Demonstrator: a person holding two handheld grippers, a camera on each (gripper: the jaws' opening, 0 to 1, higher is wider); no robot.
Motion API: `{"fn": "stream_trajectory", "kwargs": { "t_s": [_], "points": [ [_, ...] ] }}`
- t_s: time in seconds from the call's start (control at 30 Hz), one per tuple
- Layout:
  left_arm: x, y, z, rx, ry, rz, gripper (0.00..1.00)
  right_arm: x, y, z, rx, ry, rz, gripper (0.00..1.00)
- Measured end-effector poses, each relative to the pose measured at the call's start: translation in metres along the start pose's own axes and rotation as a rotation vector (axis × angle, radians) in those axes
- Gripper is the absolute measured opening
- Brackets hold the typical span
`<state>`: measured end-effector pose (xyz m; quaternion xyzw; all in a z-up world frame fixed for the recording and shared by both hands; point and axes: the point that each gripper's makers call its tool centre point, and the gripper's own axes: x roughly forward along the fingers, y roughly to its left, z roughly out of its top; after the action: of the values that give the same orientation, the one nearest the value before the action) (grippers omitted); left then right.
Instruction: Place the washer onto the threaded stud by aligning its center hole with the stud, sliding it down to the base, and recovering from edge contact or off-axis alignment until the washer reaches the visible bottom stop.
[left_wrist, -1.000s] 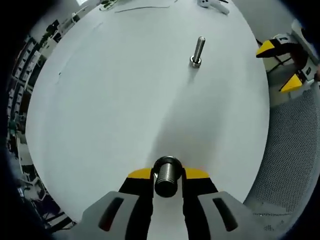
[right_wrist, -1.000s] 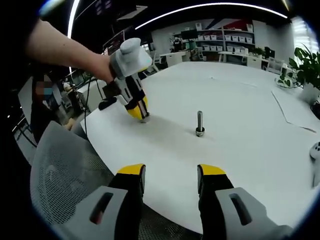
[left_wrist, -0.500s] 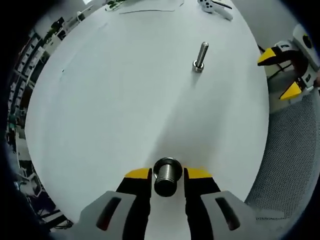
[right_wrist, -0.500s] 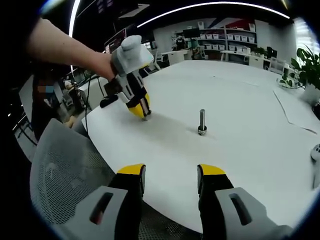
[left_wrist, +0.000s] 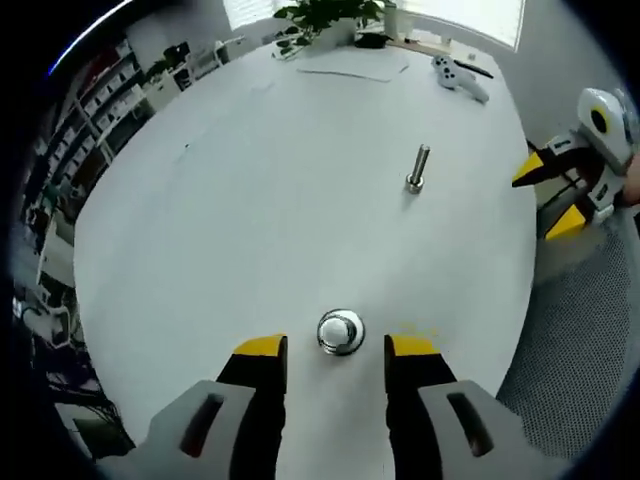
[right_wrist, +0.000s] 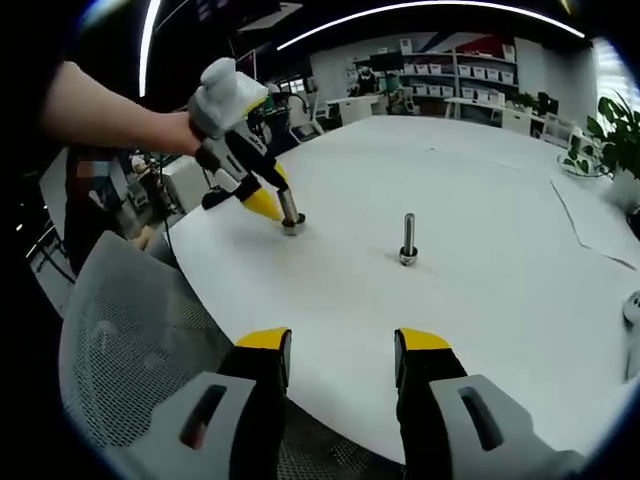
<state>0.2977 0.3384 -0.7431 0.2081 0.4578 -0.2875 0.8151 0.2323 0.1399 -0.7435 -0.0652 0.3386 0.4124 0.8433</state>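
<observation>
My tabletop (left_wrist: 250, 200): white, round-edged. On it, in my left gripper view: one short metal stud (left_wrist: 340, 332) standing at 6 o'clock; one taller bolt (left_wrist: 417, 169) upright at 2 o'clock; paper sheet (left_wrist: 350, 62) and white controller (left_wrist: 460, 76) at 12 to 1 o'clock.

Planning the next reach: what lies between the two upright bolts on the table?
Bare white table between the near bolt and the far stud, in the right gripper view.
</observation>
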Motion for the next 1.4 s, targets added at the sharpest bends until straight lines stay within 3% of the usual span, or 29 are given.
{"fn": "stream_trajectory", "kwargs": {
  "t_s": [0.1, 0.2, 0.27, 0.4, 0.6, 0.73, 0.8, 1.17, 1.4],
  "points": [
    [-0.011, 0.000, -0.001, -0.037, -0.083, 0.039, 0.41, 0.000, 0.001, -0.001, -0.001, 0.004, 0.003, 0.44],
    [-0.020, -0.007, -0.008, -0.136, -0.156, 0.044, 0.41, 0.000, 0.001, -0.001, -0.002, 0.004, 0.004, 0.44],
    [-0.025, -0.012, -0.014, -0.185, -0.182, 0.050, 0.42, 0.000, 0.001, -0.001, -0.002, 0.005, 0.004, 0.44],
    [-0.032, -0.021, -0.024, -0.204, -0.198, 0.076, 0.42, 0.001, 0.001, -0.002, -0.002, 0.007, 0.005, 0.44],
    [-0.049, -0.027, -0.026, -0.288, -0.302, 0.113, 0.42, 0.001, 0.001, -0.002, -0.004, 0.013, 0.008, 0.44],
    [-0.061, -0.027, -0.032, -0.301, -0.340, 0.165, 0.46, 0.001, 0.002, -0.003, -0.004, 0.015, 0.010, 0.44],
    [-0.066, -0.027, -0.036, -0.357, -0.372, 0.176, 0.46, 0.001, 0.002, -0.003, -0.004, 0.017, 0.011, 0.44],
    [-0.074, -0.035, -0.067, -0.413, -0.383, 0.199, 0.43, 0.002, 0.002, -0.004, -0.009, 0.021, 0.012, 0.44],
    [-0.074, -0.035, -0.073, -0.407, -0.397, 0.222, 0.44, 0.002, 0.002, -0.004, -0.009, 0.024, 0.008, 0.44]
  ]
}}
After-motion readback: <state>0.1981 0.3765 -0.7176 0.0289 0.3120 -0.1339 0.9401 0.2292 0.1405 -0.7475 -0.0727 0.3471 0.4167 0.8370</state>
